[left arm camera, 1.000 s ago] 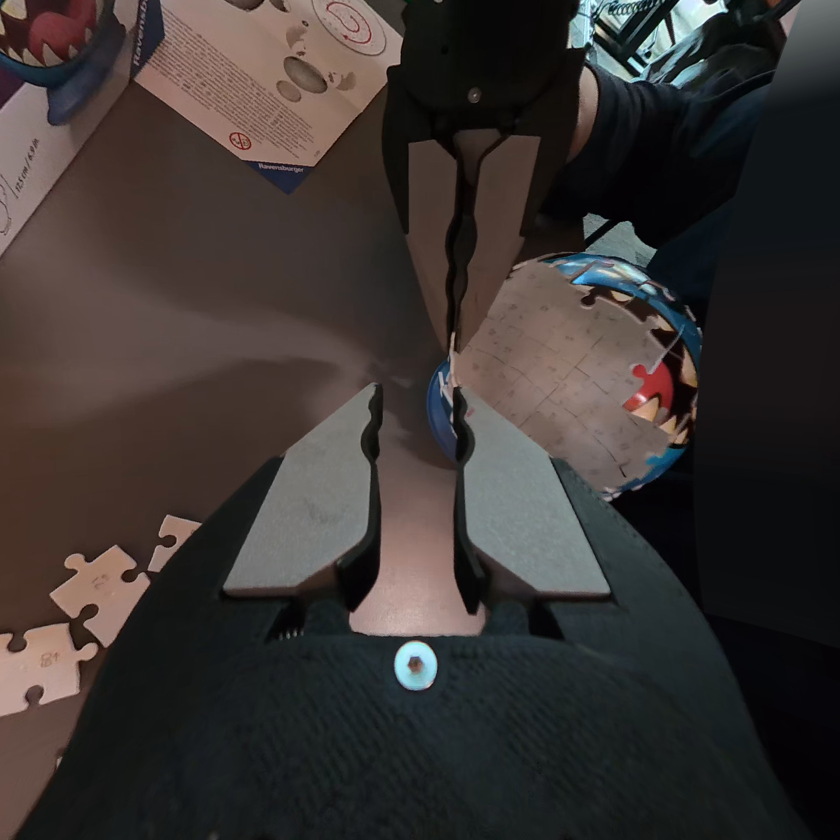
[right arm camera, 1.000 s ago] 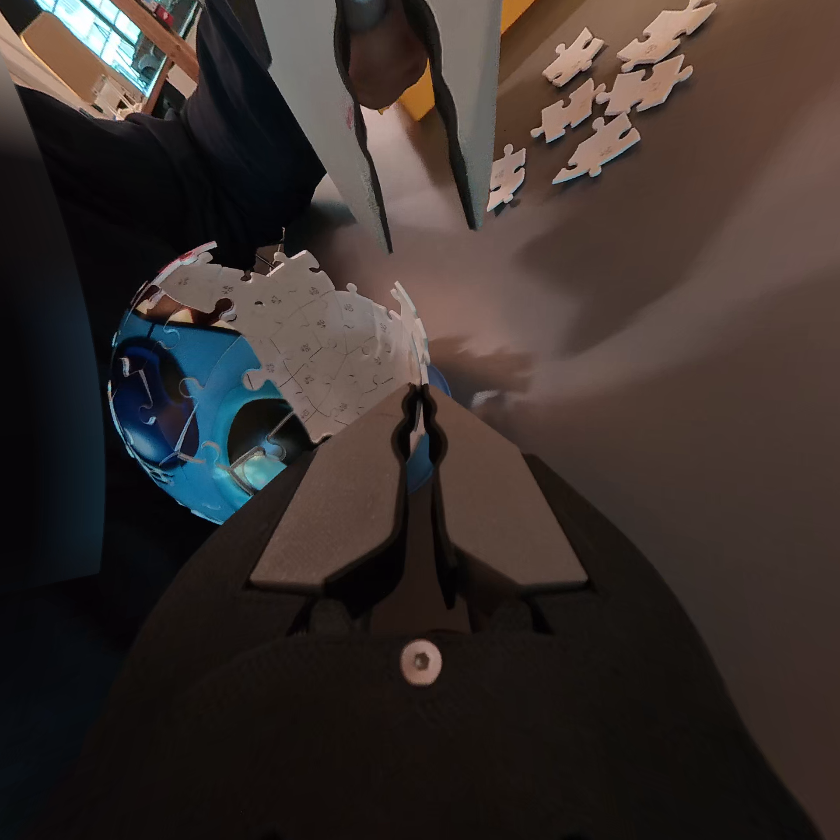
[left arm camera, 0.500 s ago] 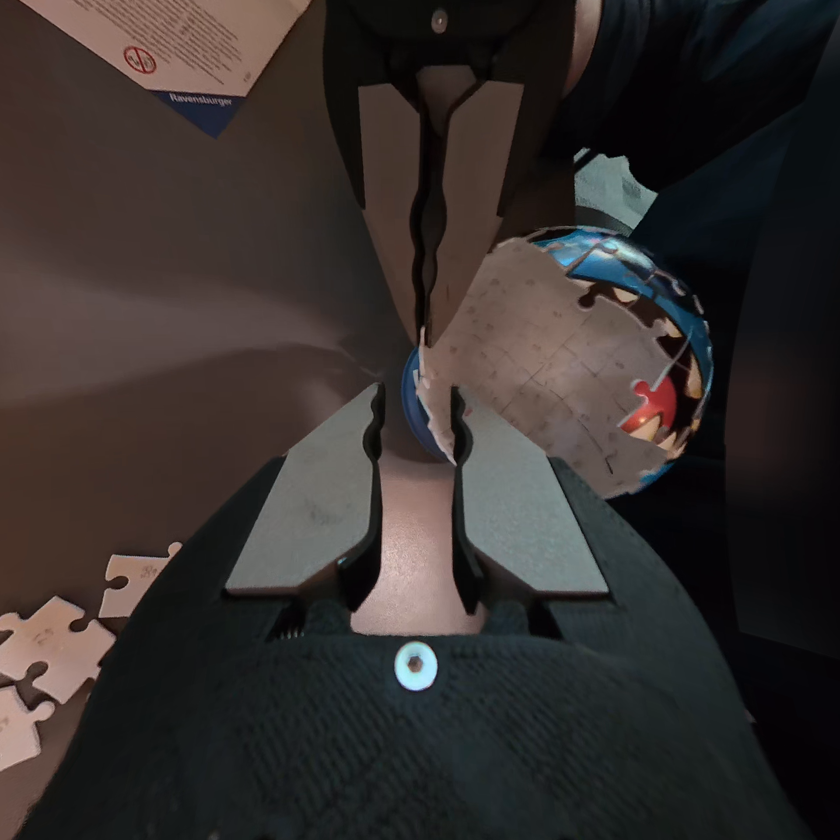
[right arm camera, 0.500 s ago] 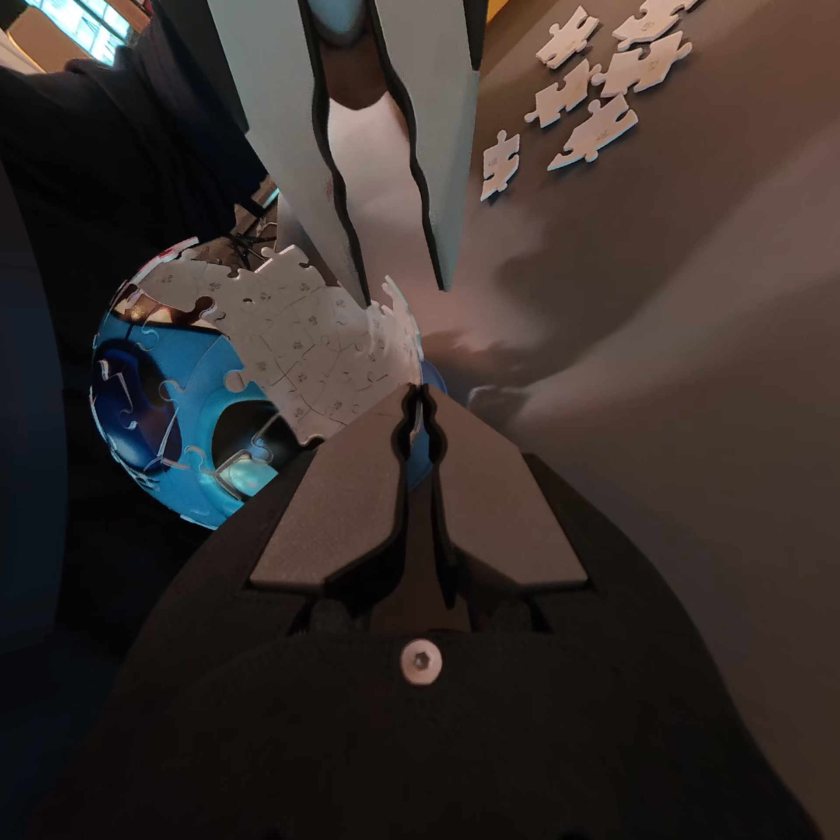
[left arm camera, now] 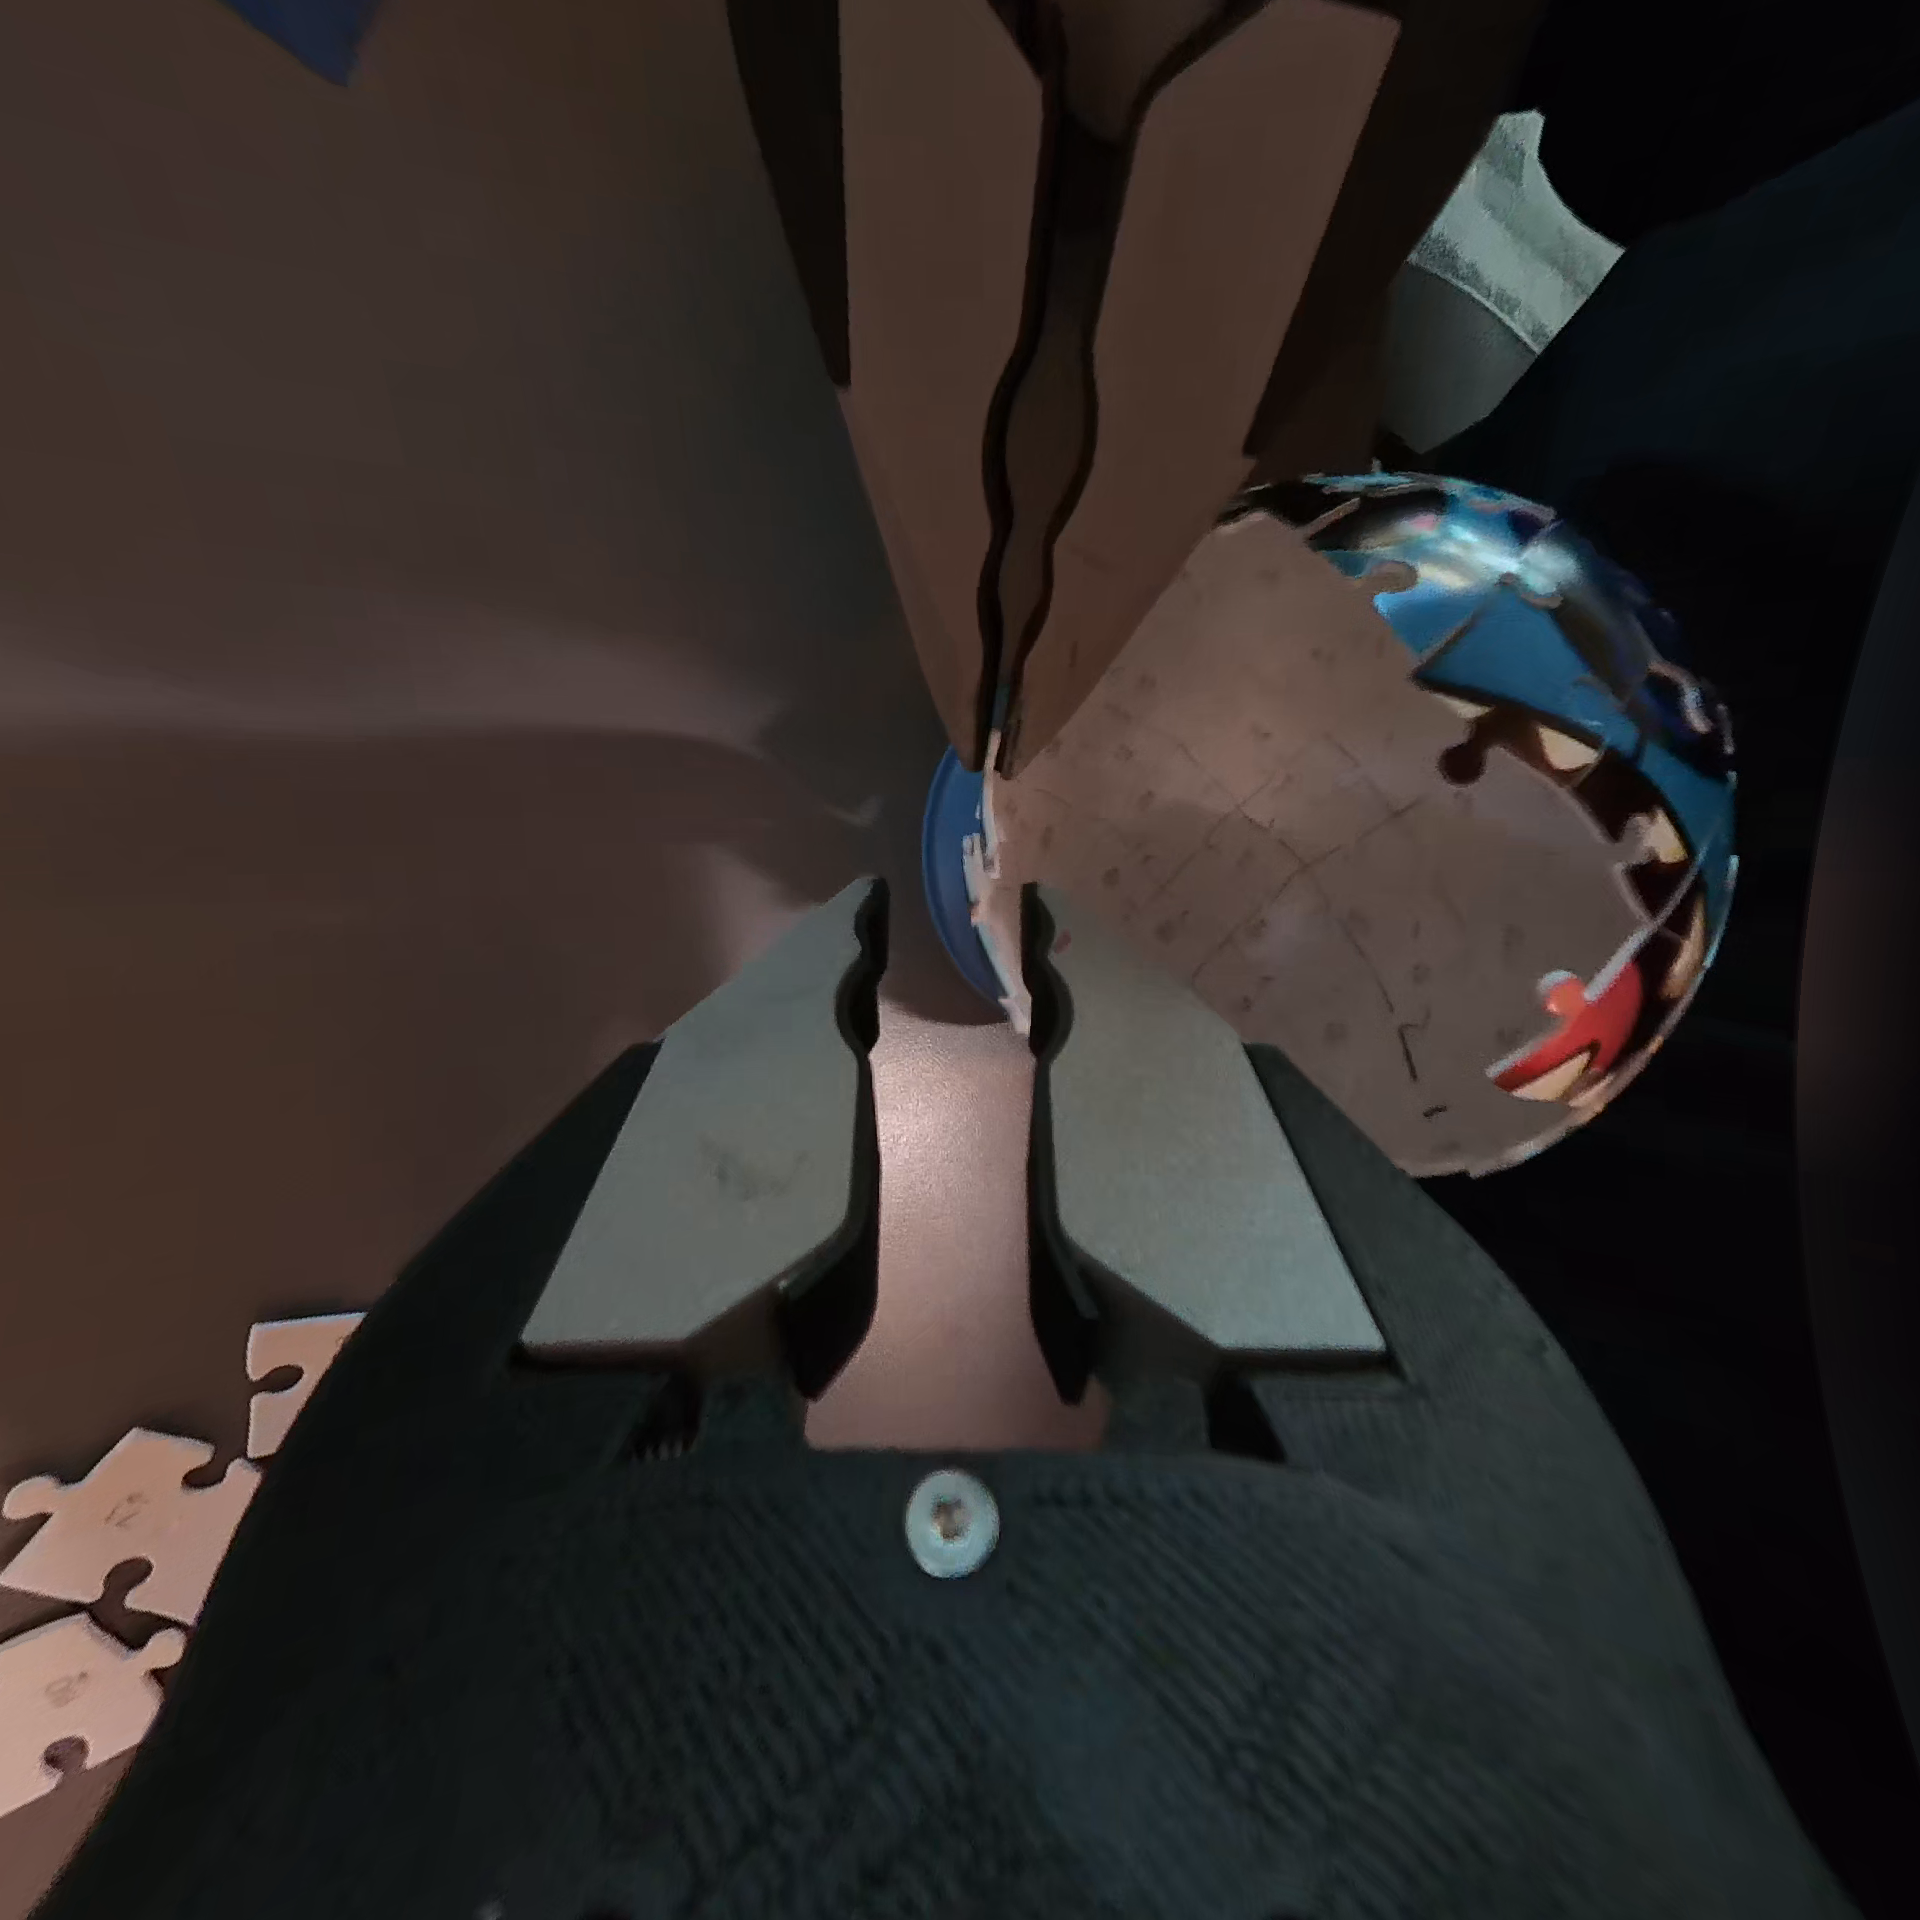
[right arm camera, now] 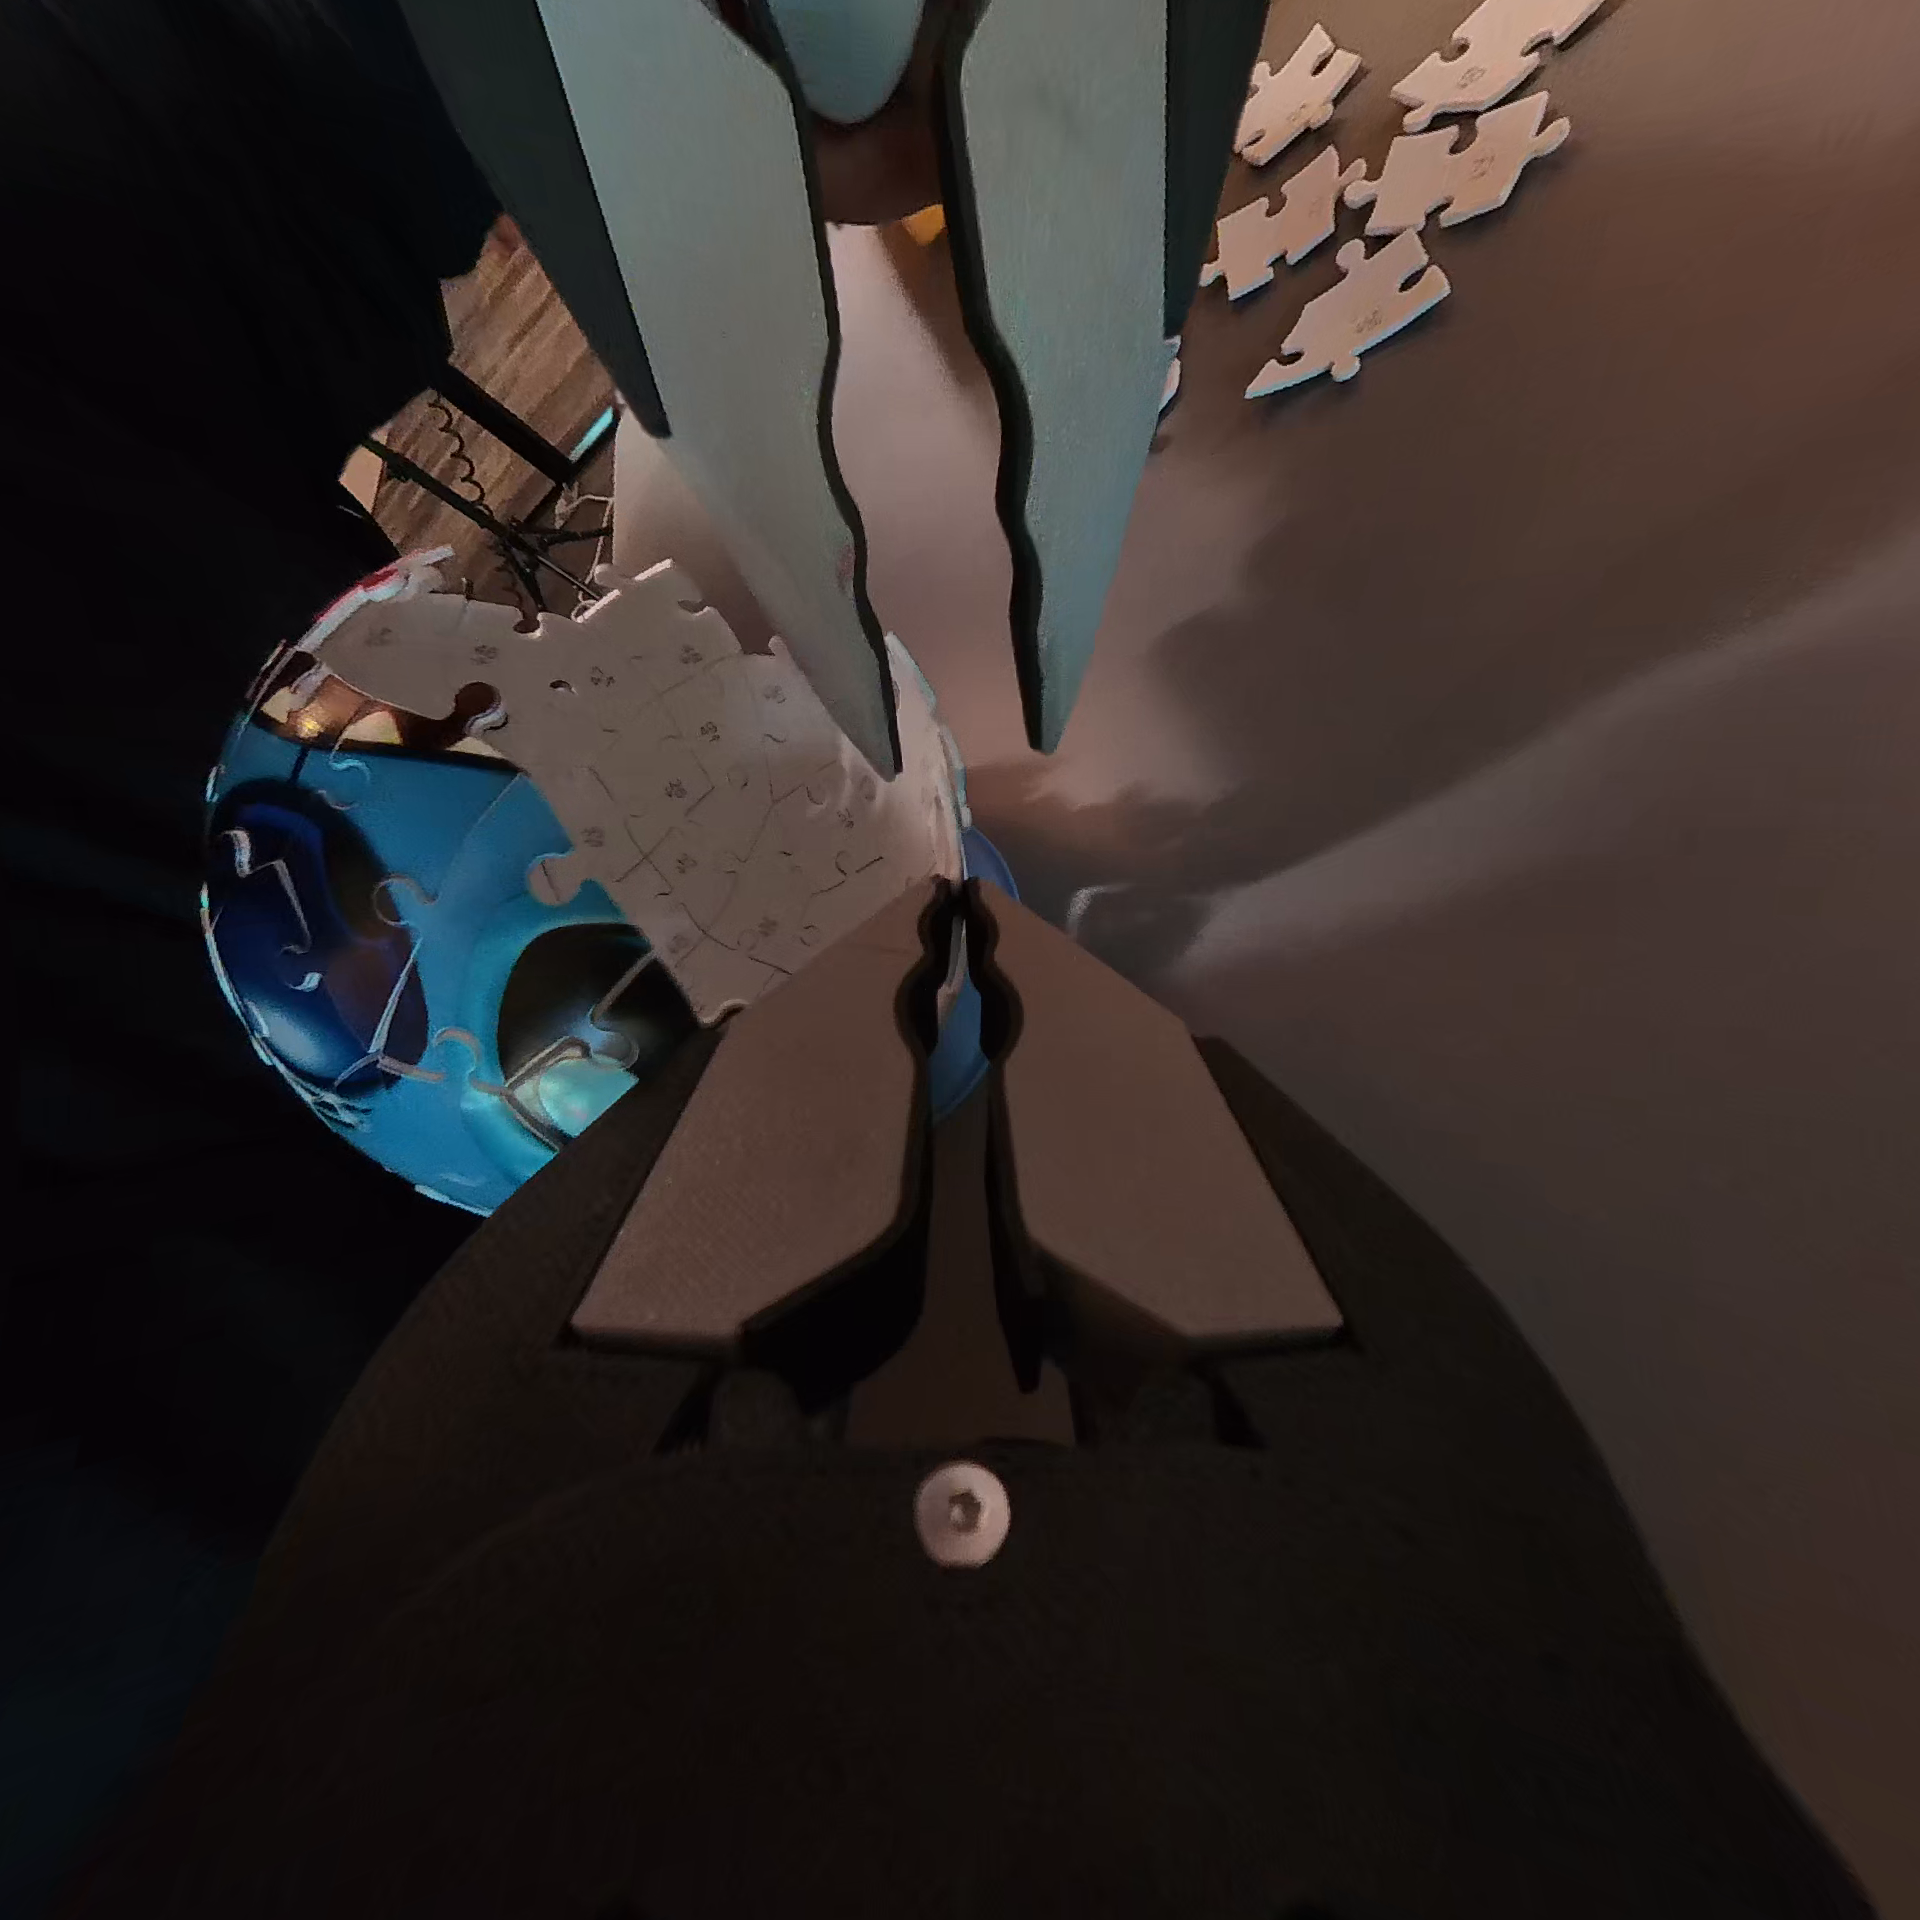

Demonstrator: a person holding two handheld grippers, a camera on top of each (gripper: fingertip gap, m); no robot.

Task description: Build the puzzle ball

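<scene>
A dark brown table (left arm camera: 364, 623) is seen under everything, and the puzzle ball (left arm camera: 1351, 883) is taken here as the landmark. The ball is only partly built: a curved shell of joined pieces is shown, pale numbered backs facing the cameras, the blue, red and black printed side wrapping round behind. A wide opening remains, so much of the sphere is judged still to be filled. It is held off the table edge, against dark clothing.

The right gripper (right arm camera: 956, 904) is clenched on the ball's rim, its jaws pinched on the shell's edge. The left gripper (left arm camera: 951, 914) is released, its jaws parted, with one fingertip (right arm camera: 883, 748) set against the same rim just beside the right gripper's hold; nothing is gripped by it.

Loose puzzle pieces (right arm camera: 1371, 197) are left face down on the table, well away from the ball beyond the left gripper, so placing is judged unfinished.

Against the frame of a second ago, the two grippers are drawn closer together, and the ball is seen larger and tilted further.
</scene>
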